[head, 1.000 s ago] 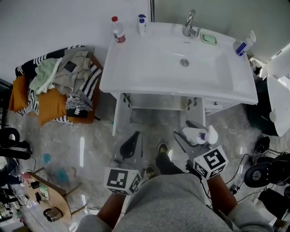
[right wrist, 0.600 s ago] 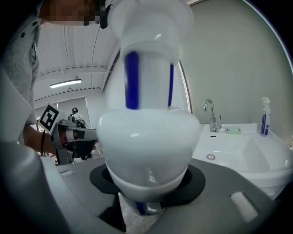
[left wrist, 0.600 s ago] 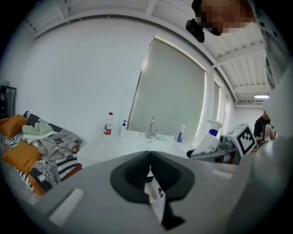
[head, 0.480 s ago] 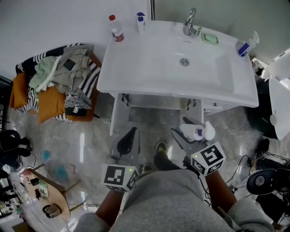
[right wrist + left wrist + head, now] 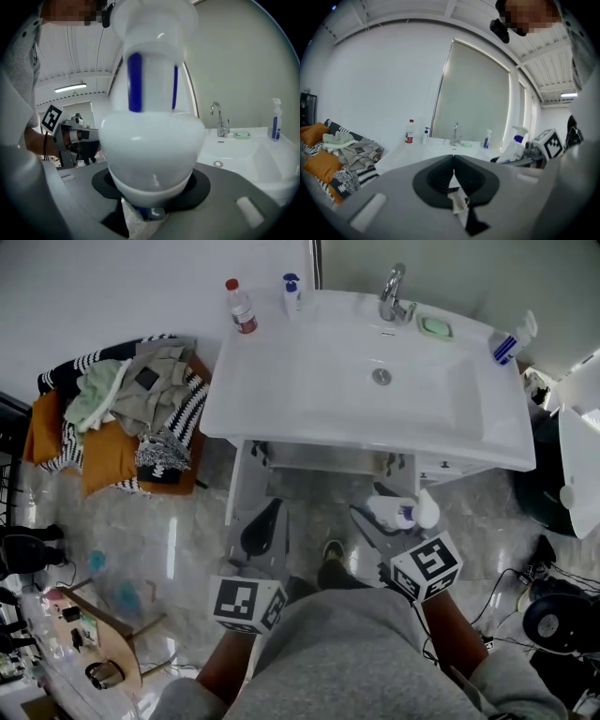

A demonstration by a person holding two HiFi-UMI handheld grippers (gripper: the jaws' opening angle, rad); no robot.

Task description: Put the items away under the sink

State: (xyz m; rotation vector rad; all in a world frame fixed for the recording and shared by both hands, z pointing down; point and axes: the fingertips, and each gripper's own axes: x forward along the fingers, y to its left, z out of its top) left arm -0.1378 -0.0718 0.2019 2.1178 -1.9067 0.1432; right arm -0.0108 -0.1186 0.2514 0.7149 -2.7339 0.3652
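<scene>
Head view with both gripper views: approach to the space under the sink.

The right gripper (image 5: 380, 514) grasps a white spray bottle (image 5: 401, 513) by its wide lower body, the jaws spread around it and pressing on both sides. In the right gripper view the bottle's long axis rises across the jaws, blue-striped neck and spray head on top, so it is carried roughly upright.

The left gripper (image 5: 268, 521) has its jaws closed together with nothing between them.

The bottle hangs in front of the sink (image 5: 281, 418), just short of its front edge. The open space under the sink (image 5: 323, 463) lies straight ahead of the jaws and lower. The right gripper faces the right half of that opening and the left gripper the left half; the loaded right hand is the one placed to go in.

A red-capped bottle (image 5: 240, 306), a pump bottle (image 5: 293, 292) and a second spray bottle (image 5: 511, 338) stand on the sink top, well apart from both grippers.
</scene>
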